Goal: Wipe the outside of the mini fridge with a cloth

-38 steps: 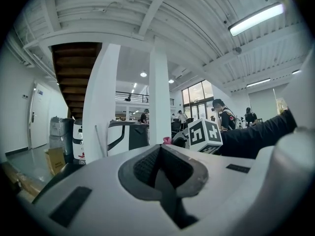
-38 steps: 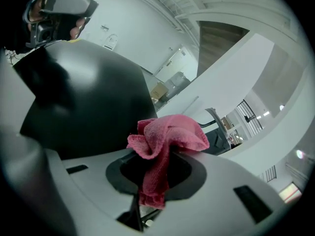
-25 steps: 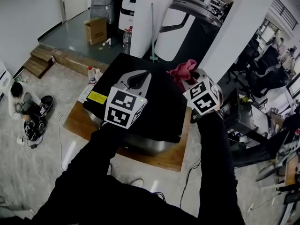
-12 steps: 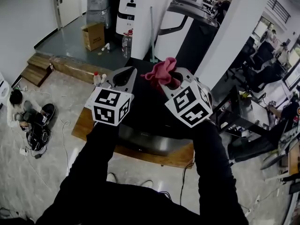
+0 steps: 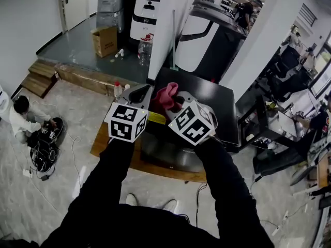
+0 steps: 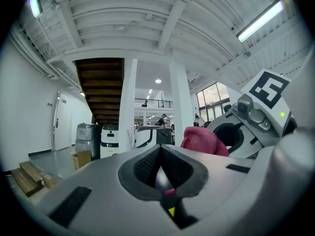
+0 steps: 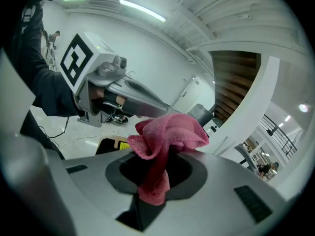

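Observation:
The black mini fridge point(image 5: 211, 105) lies on a low wooden pallet point(image 5: 155, 167), seen from above in the head view. My right gripper point(image 5: 175, 100) is shut on a pink cloth point(image 5: 166, 95), which bunches above its jaws point(image 7: 165, 134) over the fridge's left part. My left gripper point(image 5: 146, 90) hovers just left of it, almost touching, with its jaws shut and nothing between them point(image 6: 160, 168). The left gripper view shows the cloth point(image 6: 204, 140) and the right gripper's body to its right. A yellow label point(image 7: 119, 142) on the fridge shows below the cloth.
A person point(image 5: 23, 120) sits on the floor at left beside cables and gear. Wooden steps point(image 5: 39, 81), a cardboard box point(image 5: 105, 39) and a water bottle point(image 5: 146, 49) lie beyond the fridge. A white column point(image 5: 168, 19) stands behind it; black chairs point(image 5: 269, 123) crowd the right.
Both grippers have drawn closer together and shifted toward the fridge's left side. The right gripper still holds the pink cloth; the head view has swung so the fridge sits further right.

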`<state>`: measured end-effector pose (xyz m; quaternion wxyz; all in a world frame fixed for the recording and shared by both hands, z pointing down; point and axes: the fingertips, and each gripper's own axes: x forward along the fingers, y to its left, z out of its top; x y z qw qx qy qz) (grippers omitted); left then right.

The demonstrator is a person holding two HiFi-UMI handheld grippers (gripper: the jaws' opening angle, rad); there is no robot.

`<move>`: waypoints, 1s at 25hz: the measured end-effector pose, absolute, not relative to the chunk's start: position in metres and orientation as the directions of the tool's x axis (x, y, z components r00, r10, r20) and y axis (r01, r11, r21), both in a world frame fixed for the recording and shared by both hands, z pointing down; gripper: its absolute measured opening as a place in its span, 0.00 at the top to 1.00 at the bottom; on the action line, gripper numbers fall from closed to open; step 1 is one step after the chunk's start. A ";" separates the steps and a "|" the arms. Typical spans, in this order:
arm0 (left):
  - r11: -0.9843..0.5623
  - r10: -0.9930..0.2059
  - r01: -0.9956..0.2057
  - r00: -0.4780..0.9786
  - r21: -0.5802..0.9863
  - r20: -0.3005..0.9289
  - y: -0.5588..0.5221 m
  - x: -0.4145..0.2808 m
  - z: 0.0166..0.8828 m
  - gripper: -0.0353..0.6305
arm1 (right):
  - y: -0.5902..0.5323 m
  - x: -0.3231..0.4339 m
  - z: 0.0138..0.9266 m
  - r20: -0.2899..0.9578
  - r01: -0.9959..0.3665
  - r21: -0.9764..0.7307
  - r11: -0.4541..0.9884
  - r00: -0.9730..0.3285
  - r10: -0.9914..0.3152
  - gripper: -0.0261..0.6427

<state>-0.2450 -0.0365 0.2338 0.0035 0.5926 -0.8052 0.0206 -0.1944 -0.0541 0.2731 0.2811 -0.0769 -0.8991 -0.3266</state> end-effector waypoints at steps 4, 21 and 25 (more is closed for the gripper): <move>0.253 -0.965 -0.967 -0.254 -0.015 0.062 -0.025 -0.251 0.256 0.94 | -0.039 -0.212 0.322 0.642 0.344 0.494 0.799 -0.764 -0.067 0.83; 0.084 -0.996 -0.995 -0.082 0.047 0.041 -0.059 -0.186 0.258 0.94 | -0.095 -0.168 0.346 0.672 0.207 0.473 0.856 -0.713 -0.199 0.84; 0.045 -0.999 -0.998 -0.043 0.045 0.032 -0.085 -0.143 0.255 0.94 | -0.135 -0.121 0.345 0.675 0.154 0.467 0.871 -0.698 -0.238 0.84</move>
